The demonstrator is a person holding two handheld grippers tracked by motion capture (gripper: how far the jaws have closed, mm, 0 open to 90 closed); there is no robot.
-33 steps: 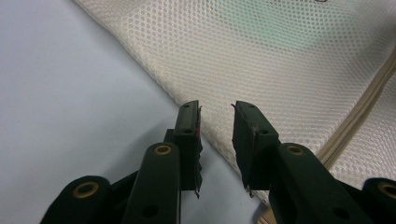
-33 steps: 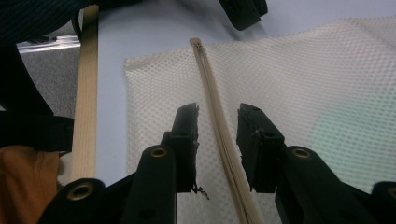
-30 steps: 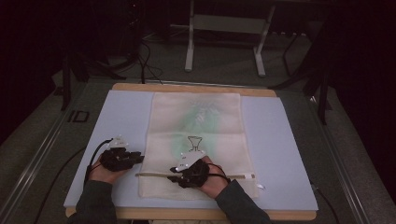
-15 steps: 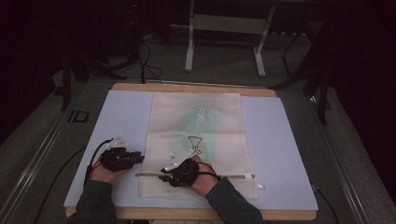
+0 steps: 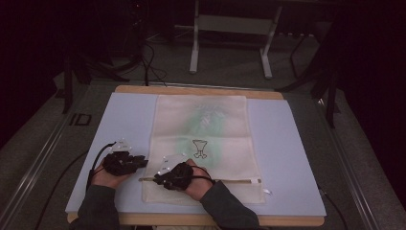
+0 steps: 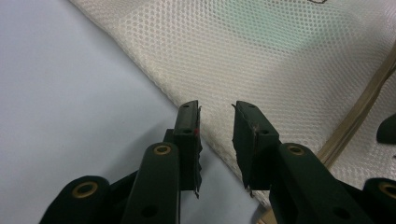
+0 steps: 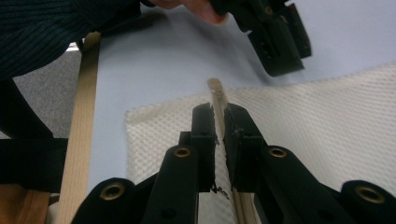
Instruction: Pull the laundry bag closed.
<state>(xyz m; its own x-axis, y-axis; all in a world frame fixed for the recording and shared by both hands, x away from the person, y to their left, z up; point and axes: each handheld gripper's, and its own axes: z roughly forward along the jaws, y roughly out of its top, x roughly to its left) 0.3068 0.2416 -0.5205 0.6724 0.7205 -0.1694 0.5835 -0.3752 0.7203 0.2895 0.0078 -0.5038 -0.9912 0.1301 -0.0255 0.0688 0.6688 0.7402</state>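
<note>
Looking down from the high view, a cream mesh laundry bag [image 5: 201, 143] lies flat on the pale blue mat of the desk [image 5: 297, 158], a green garment showing faintly through it. The right hand-held gripper [image 5: 173, 176] sits on the zipper line near the bag's near edge; the left hand-held gripper [image 5: 125, 163] rests just beside the bag's left edge.

In the left gripper view, the left hand-held gripper [image 6: 217, 122] stands partly open over the bag's edge [image 6: 280, 60], holding nothing; unless it pins that soft, honeycomb-textured mesh, the bag may drag and bunch.

In the right gripper view, the right hand-held gripper [image 7: 219, 122] is closed on a thin, flat beige zipper tape end [image 7: 217, 95]. That smooth strip looks likely to slip out if pulled sideways.
</note>
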